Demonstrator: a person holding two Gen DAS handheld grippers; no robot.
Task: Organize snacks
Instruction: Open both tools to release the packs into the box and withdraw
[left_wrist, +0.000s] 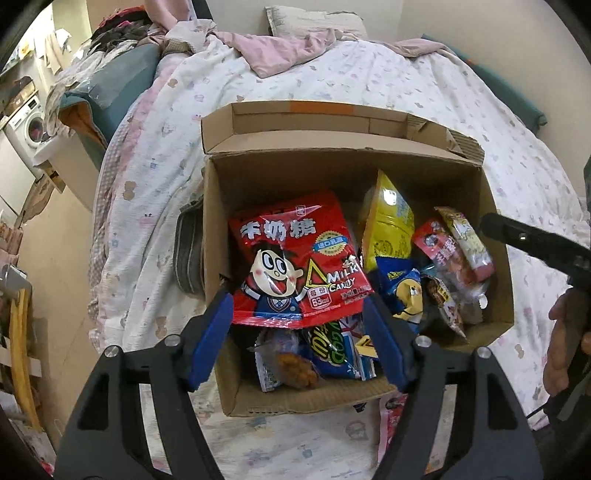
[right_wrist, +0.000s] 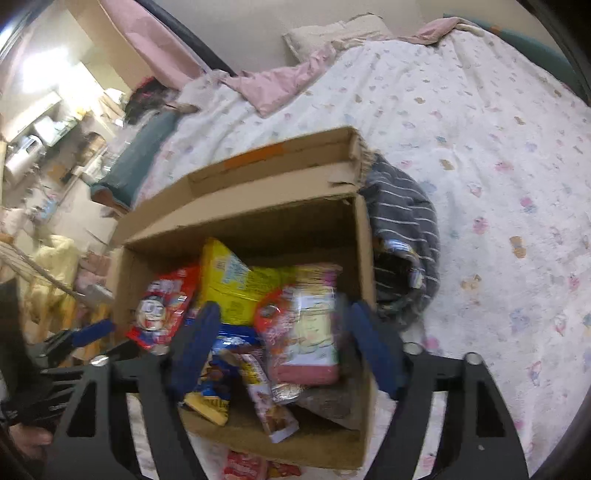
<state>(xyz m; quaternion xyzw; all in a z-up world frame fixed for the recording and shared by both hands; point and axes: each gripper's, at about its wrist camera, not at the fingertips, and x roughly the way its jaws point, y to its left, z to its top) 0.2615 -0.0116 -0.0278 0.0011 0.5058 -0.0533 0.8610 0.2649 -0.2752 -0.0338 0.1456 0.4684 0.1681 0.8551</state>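
Observation:
An open cardboard box (left_wrist: 495, 206) sits on the bed and holds several snack packs. A red milk candy bag (left_wrist: 291, 258) lies on top at its left, a yellow bag (left_wrist: 388, 225) leans at the back, and small packs (left_wrist: 458, 251) lie at the right. My left gripper (left_wrist: 299, 299) is open, its blue fingers on either side of the red bag's lower edge, not clamped. In the right wrist view the box (right_wrist: 364, 251) shows the yellow bag (right_wrist: 236, 284) and a pink-and-white pack (right_wrist: 310, 328). My right gripper (right_wrist: 280, 332) is open above that pack; contact is unclear from blur.
The bed's flowered quilt (left_wrist: 406, 88) surrounds the box. A grey striped cloth (right_wrist: 406, 236) lies against the box's right side. A red packet (right_wrist: 243, 467) lies on the quilt in front of the box. Cluttered furniture and a washing machine (left_wrist: 29, 125) stand left of the bed.

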